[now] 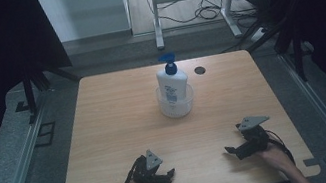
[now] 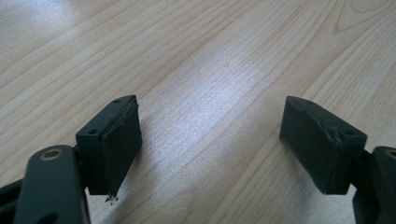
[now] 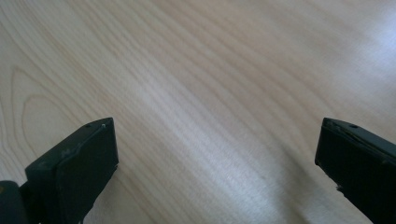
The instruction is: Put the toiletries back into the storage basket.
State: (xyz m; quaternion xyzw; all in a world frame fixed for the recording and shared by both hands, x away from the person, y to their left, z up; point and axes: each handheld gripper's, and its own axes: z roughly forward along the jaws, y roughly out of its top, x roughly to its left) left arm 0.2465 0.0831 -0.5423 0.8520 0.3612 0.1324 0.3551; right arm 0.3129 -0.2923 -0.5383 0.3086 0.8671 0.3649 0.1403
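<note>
A white pump bottle [image 1: 169, 81] with a blue pump head stands upright inside a clear round plastic container [image 1: 176, 104] at the middle back of the wooden table [image 1: 107, 132]. My left gripper [image 1: 168, 177] rests near the table's front edge at the left, held by a hand. It is open [image 2: 210, 140] with bare wood between its pads. My right gripper [image 1: 231, 151] lies near the front edge at the right, also hand-held. It is open wide [image 3: 215, 158] over bare wood. Both are far in front of the bottle.
A round cable hole [image 1: 199, 70] sits in the table top right of the bottle. Behind the table are white desk legs [image 1: 157, 26] and cables on the floor. Metal rails [image 1: 19, 178] run along both sides of the table.
</note>
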